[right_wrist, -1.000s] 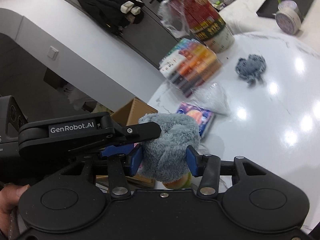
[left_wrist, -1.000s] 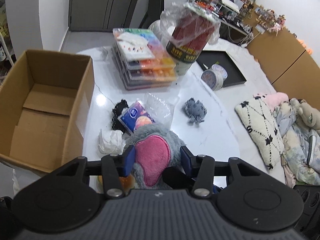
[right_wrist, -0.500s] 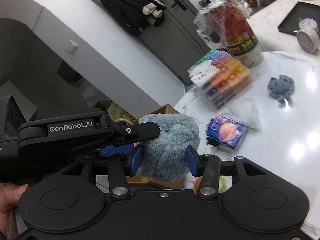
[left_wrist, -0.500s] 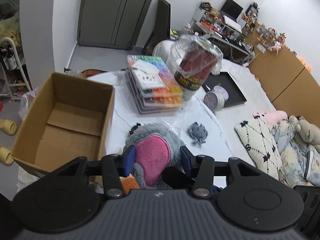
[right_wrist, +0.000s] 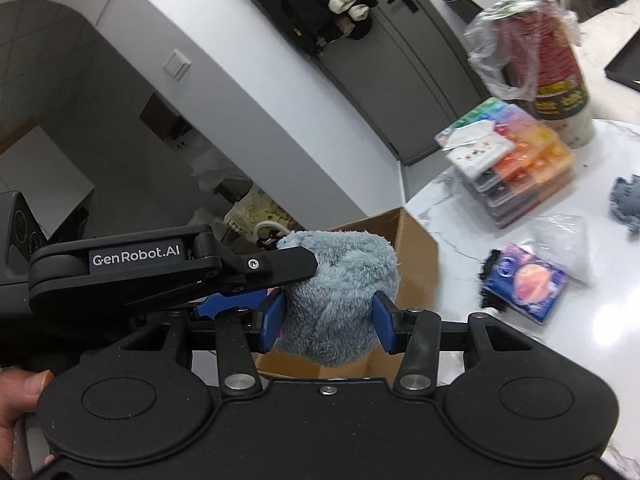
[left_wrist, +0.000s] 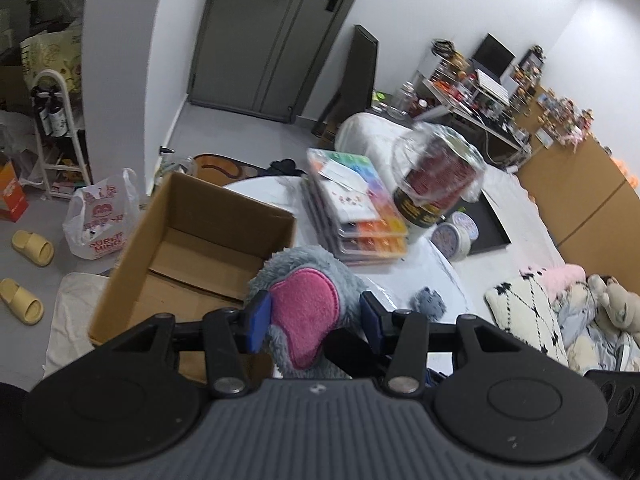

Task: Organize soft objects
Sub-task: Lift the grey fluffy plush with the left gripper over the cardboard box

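A grey plush toy [left_wrist: 312, 280] with a pink ear patch is held between both grippers, lifted above the table beside the open cardboard box [left_wrist: 188, 248]. My left gripper [left_wrist: 314, 316] is shut on the plush toy. My right gripper [right_wrist: 332, 322] is shut on the same plush toy [right_wrist: 340, 280], and the left gripper's arm crosses its view from the left. A small grey soft piece [left_wrist: 430, 300] lies on the white table; it also shows in the right wrist view [right_wrist: 626, 204].
On the table [right_wrist: 520, 344] stand stacked colourful bead cases [left_wrist: 356, 208], a wrapped red canister [left_wrist: 436, 184], a round tin [left_wrist: 454, 236], a blue packet [right_wrist: 528, 282] and a plastic bag [right_wrist: 564, 236]. Cushions and plush toys [left_wrist: 560, 320] lie at right. Slippers [left_wrist: 24, 272] lie on the floor.
Both grippers have lifted the plush toy higher and carried it left toward the cardboard box. The table items now sit lower and farther in both views.
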